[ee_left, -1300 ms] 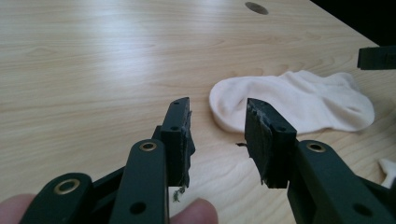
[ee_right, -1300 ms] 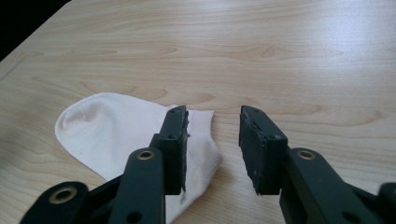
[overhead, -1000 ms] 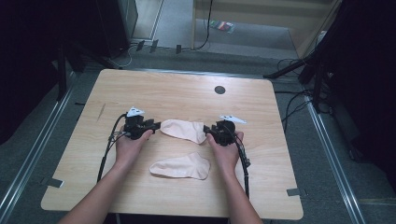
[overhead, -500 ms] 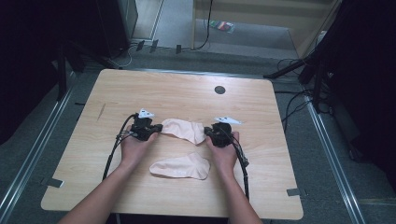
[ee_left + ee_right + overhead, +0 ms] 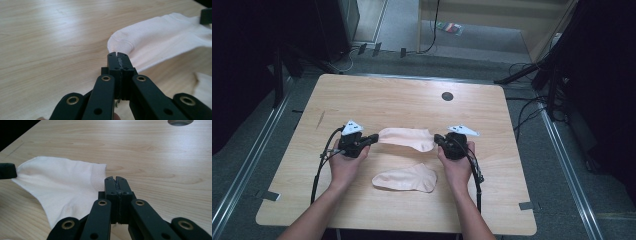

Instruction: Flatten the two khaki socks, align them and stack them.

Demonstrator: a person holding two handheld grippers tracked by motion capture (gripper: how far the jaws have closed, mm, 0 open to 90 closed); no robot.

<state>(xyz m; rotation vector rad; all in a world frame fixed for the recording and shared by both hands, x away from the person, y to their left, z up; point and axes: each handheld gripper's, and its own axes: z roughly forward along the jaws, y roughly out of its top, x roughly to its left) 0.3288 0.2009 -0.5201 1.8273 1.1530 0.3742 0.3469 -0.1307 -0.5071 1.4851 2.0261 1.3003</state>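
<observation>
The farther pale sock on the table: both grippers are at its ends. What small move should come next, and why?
Probably raise both grippers together a little, so that the farther pale pink fabric sock clears the light wooden table. The left gripper looks shut on its toe end and the right gripper on its cuff end, yet the sock lies flat between them.

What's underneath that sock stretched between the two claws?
The far sock hangs just above bare wooden table, its ends apparently pinched by the left gripper and right gripper. The patch directly beneath is covered.
</observation>
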